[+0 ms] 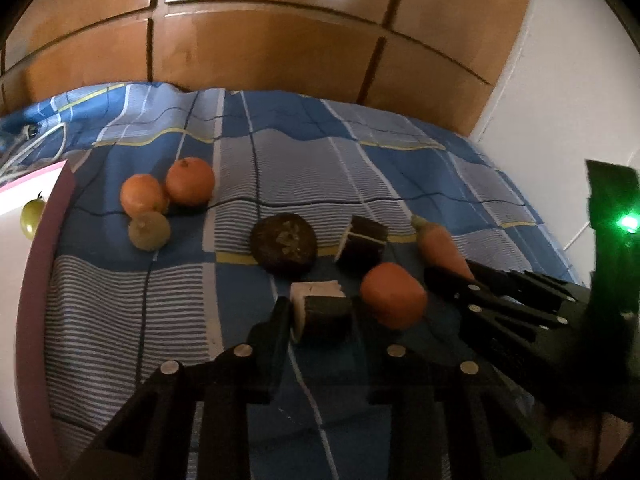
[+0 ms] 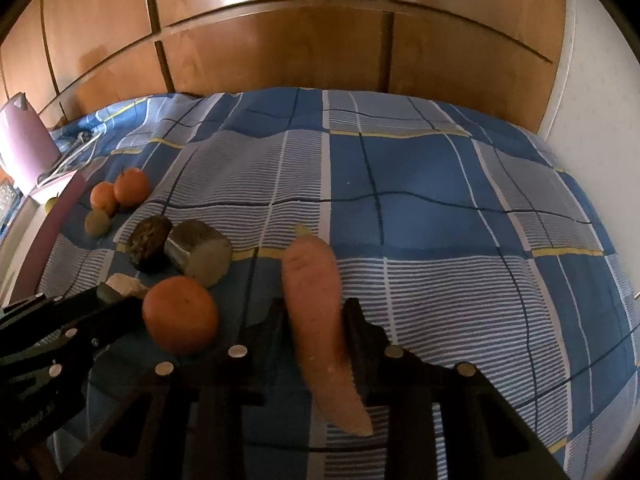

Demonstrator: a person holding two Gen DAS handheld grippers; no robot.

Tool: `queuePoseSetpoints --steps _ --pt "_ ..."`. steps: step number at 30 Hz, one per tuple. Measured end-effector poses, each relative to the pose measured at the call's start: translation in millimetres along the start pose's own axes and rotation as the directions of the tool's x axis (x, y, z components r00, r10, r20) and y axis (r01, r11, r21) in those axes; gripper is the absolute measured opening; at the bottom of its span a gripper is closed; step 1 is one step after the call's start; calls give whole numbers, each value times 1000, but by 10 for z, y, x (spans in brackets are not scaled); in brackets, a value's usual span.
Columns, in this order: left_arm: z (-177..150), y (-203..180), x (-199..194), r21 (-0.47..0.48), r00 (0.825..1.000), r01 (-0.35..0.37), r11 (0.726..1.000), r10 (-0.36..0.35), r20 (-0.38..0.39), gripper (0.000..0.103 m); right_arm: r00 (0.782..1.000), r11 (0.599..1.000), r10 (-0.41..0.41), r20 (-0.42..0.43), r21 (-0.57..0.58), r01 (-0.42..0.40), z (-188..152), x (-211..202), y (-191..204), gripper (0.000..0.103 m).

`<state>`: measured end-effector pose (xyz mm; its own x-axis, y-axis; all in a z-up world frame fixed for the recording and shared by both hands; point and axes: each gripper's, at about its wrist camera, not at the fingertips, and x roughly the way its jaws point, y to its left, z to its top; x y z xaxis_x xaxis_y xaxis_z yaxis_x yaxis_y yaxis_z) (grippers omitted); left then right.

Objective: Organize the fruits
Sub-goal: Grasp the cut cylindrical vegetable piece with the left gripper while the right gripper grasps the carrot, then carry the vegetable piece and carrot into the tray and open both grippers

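Black fingers of the left gripper point(image 1: 320, 320) standing wide apart over the blue checked bedspread point(image 1: 400, 168), straddling a dark eggplant chunk point(image 1: 322, 314) that is touching the left finger point(image 1: 276, 332) only, not yet clamped. Sitting just right of it, an orange point(image 1: 394, 294), close enough to be knocked aside. Lying further left on the cloth, two more oranges point(image 1: 168, 190) and a greenish fruit point(image 1: 149, 230) clustered together, near the rim of a pink box point(image 1: 44, 240) with a green fruit point(image 1: 32, 216) inside, likely the sorting spot. Resting between, a dark round piece point(image 1: 284, 242) and a second eggplant chunk point(image 1: 362, 242). Moving rightward, the right gripper point(image 2: 316, 320) standing narrow, its fingers bracketing a long carrot point(image 2: 318, 312) at mid-length and seemingly pinching it, carrot pointing away along the fingers. Judging the step: centring the left fingers on the chunk before closing, squeezing across its flat sides, lifting straight up, keeping clear of the neighbouring orange.
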<state>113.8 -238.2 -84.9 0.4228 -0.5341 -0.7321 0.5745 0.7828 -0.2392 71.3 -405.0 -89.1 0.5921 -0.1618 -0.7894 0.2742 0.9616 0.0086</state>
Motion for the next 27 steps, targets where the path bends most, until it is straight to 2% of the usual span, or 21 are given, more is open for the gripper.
queuePoseSetpoints --steps 4,7,19,27 --pt "-14 -44 -115 18 999 22 1000 -23 28 28 1000 1000 18 -2 24 -18 -8 -24 -22 27" --pt "-8 -58 -170 27 1000 7 1000 -7 30 28 1000 999 26 0 28 -26 -29 -71 -24 27" --pt "-64 71 -502 -27 994 -103 994 104 44 28 997 998 60 52 8 -61 -9 -393 97 27" --pt "-50 204 -807 -70 983 -158 985 164 78 28 989 993 115 95 -15 -114 61 -656 304 27"
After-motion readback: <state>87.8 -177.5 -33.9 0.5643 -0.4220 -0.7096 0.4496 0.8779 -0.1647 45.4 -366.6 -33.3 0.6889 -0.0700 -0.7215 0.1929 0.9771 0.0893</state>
